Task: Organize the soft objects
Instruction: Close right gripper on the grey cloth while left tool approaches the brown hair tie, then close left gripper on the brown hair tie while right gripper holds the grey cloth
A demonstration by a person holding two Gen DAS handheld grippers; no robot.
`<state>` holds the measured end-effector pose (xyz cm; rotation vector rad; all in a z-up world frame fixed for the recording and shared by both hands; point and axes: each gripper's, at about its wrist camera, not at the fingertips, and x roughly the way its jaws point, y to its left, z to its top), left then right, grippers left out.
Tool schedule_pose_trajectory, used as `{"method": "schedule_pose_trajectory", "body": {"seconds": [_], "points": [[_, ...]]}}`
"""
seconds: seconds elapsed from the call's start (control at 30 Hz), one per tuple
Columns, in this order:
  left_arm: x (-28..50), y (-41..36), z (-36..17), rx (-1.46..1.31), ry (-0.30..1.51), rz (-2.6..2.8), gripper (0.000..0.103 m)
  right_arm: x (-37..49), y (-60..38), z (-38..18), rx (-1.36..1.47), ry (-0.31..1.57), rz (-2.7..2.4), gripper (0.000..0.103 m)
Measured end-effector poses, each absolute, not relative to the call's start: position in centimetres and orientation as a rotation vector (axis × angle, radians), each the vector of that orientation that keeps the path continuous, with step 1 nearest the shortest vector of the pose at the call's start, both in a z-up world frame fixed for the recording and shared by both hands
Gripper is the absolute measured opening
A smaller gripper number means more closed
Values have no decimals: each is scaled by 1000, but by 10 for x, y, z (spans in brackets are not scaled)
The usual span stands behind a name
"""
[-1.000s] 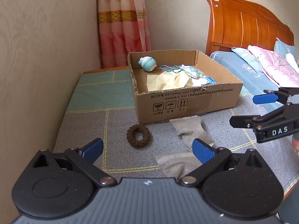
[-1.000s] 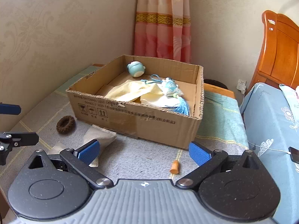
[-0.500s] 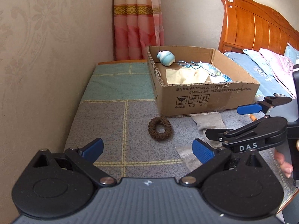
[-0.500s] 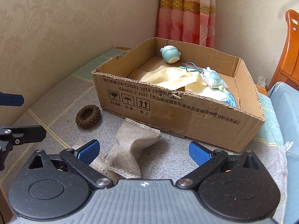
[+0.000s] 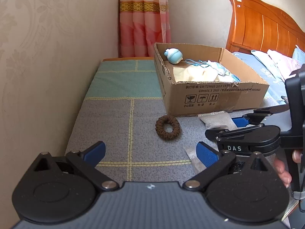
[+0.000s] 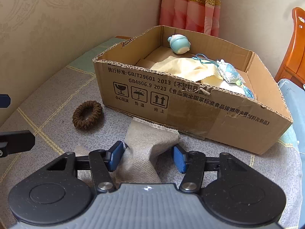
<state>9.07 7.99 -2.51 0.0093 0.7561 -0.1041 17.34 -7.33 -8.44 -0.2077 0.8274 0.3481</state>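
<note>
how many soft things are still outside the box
2: a brown hair tie on the blanket left of the box, and a grey cloth in front of it. Others may be hidden.

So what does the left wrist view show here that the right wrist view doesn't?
Only the left wrist view shows the bed with its pillows, the person's fingers and the open left hand-held gripper over bare blanket.

Only the right wrist view shows the right hand-held gripper head-on, its jaws closing with the grey cloth between them.

Both show the cardboard box holding a blue toy, yellow cloth and tasselled sachet, plus the brown scrunchie on the blanket.
</note>
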Motion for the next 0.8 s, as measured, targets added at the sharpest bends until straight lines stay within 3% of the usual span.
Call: {"method": "schedule_pose_trajectory", "body": {"seconds": [0.2, 0.8], "points": [[90, 76, -23, 23, 753, -120, 101, 168, -81, -80, -196, 833, 368, 40], [108, 53, -28, 78, 751, -201, 101, 134, -121, -55, -221, 783, 398, 38]]}}
